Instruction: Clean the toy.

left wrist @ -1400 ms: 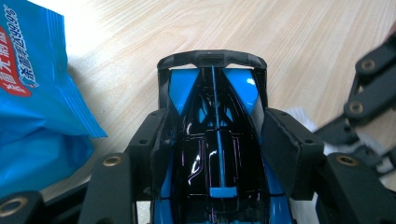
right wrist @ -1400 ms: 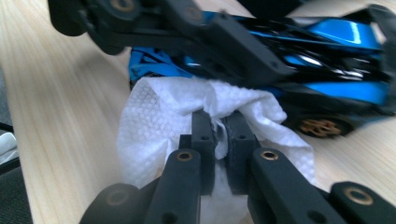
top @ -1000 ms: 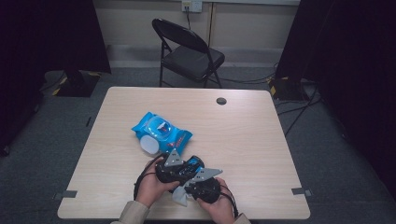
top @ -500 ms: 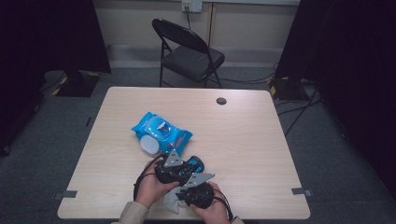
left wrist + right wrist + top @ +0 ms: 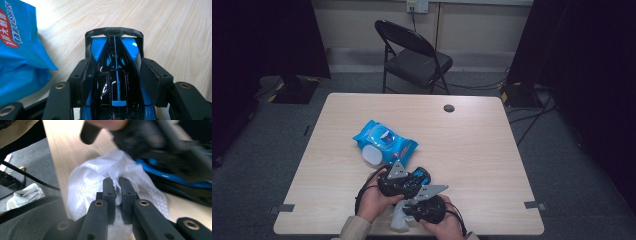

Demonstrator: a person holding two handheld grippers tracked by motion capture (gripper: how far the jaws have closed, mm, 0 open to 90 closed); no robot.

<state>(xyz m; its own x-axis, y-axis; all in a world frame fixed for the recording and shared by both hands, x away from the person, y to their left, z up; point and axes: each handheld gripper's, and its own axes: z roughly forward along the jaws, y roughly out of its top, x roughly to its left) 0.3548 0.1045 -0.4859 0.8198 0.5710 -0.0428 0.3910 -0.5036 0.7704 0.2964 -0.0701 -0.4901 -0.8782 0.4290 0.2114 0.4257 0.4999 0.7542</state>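
My left gripper (image 5: 404,181) is shut on a black and blue toy racing car (image 5: 115,72), whose nose and front wing point away over the table in the left gripper view. The car's blue nose (image 5: 421,176) shows beyond the gripper in the high view. My right gripper (image 5: 116,183) is shut on a white wet wipe (image 5: 87,182), pressed up against the car's blue side (image 5: 172,178). From above, the wipe (image 5: 401,218) hangs at the table's near edge below the right gripper (image 5: 424,207). A blue pack of wipes (image 5: 384,141) lies just beyond the left gripper.
The wooden table (image 5: 472,145) has a black cable hole (image 5: 449,108) near its far edge. A black folding chair (image 5: 412,55) stands behind the table. Crumpled white wipes (image 5: 25,193) lie on the grey floor beside the table's edge.
Both hands have shifted slightly toward the near edge and the right gripper with the wipe has slid along under the car. The pack has not moved.
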